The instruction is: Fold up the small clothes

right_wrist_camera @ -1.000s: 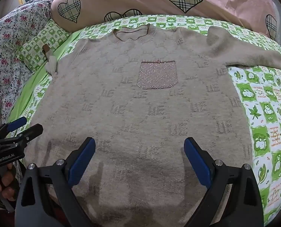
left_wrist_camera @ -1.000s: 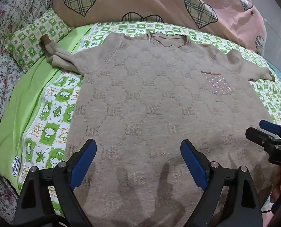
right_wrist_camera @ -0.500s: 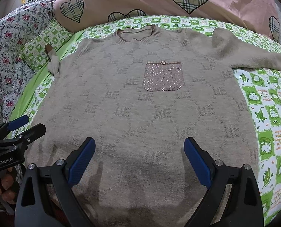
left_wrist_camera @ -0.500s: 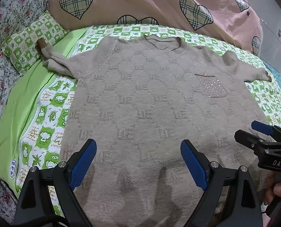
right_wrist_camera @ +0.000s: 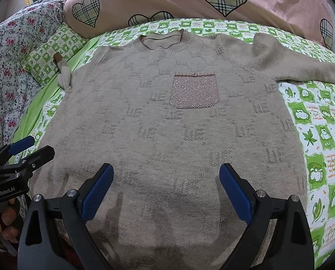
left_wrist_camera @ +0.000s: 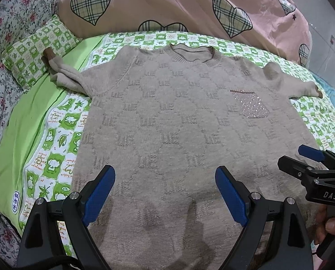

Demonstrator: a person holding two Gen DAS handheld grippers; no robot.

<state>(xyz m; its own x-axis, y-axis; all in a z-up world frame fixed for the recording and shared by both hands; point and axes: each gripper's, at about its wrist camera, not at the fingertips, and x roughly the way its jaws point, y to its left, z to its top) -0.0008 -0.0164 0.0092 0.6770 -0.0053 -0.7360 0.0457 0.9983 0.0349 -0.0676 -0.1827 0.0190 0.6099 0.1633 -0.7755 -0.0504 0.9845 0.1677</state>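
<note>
A beige knit sweater (left_wrist_camera: pixel 178 121) lies spread flat, front up, on the bed, collar at the far side, both sleeves stretched out; it also shows in the right wrist view (right_wrist_camera: pixel 172 135). It has a sparkly pink chest pocket (right_wrist_camera: pixel 194 91). My left gripper (left_wrist_camera: pixel 165 193) is open and empty above the sweater's lower left part. My right gripper (right_wrist_camera: pixel 166 190) is open and empty above the lower right part. Each gripper shows at the edge of the other's view: the right gripper (left_wrist_camera: pixel 302 159) and the left gripper (right_wrist_camera: pixel 30 147).
The green patterned bedsheet (right_wrist_camera: pixel 320 139) shows around the sweater. A pink duvet with plaid hearts (left_wrist_camera: pixel 178 6) is piled at the far side. A small green checked pillow (left_wrist_camera: pixel 37 49) and a floral cover (left_wrist_camera: pixel 1 51) lie at the left.
Both grippers have drawn back and up a little from the sweater, so more of the bed shows. Both stay open. The sweater has not moved.
</note>
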